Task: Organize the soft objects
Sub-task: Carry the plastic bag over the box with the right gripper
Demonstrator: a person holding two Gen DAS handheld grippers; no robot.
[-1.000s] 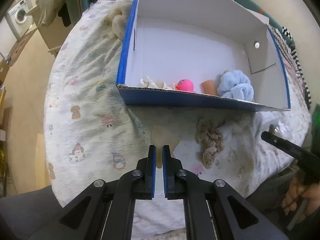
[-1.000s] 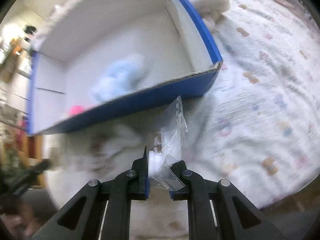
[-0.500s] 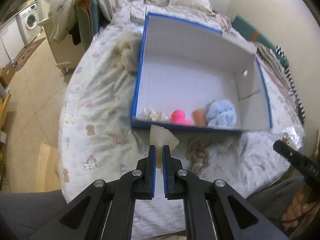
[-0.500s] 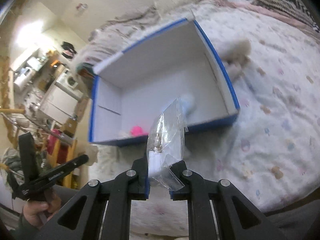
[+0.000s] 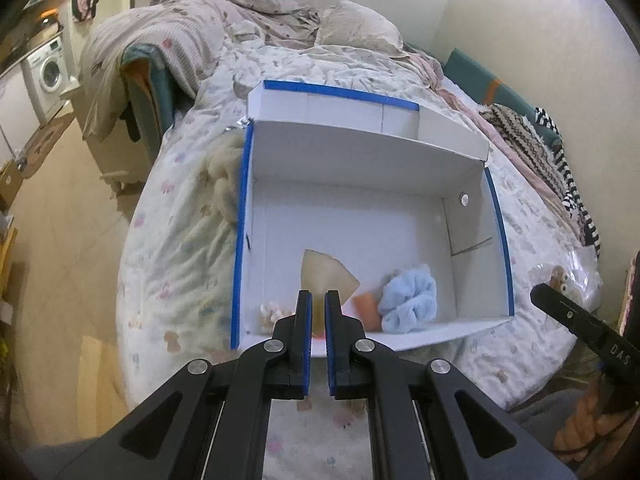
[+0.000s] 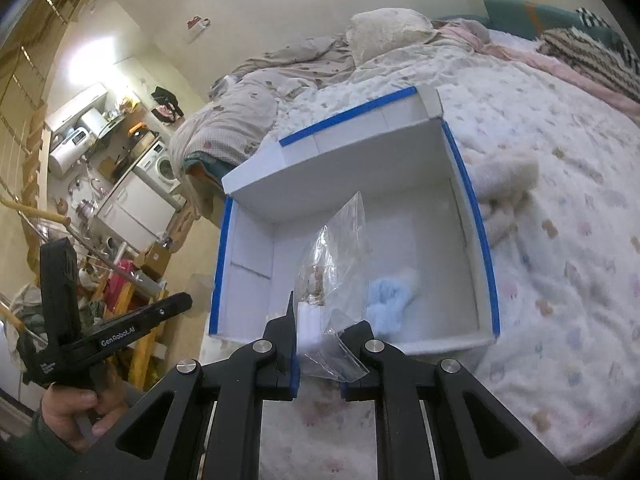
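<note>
In the left wrist view the left gripper [image 5: 318, 316] covers the lower part of the beige piece [image 5: 326, 276] it pinches, and a pink thing in the box [image 5: 360, 216] shows only as a sliver beside its fingers — unidentifiable. The small things in the clear bag [image 6: 336, 264] are too blurred to name; the blue scrunchie [image 6: 386, 300] behind it is partly hidden — soft-edged too

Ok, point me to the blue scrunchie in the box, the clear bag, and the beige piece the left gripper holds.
blue scrunchie [image 5: 408, 298]: left wrist view, middle of its folds.
clear bag [image 6: 340, 256]: right wrist view, upper plastic above the fingers.
beige piece [image 5: 326, 274]: left wrist view, flat face above the fingertips.
</note>
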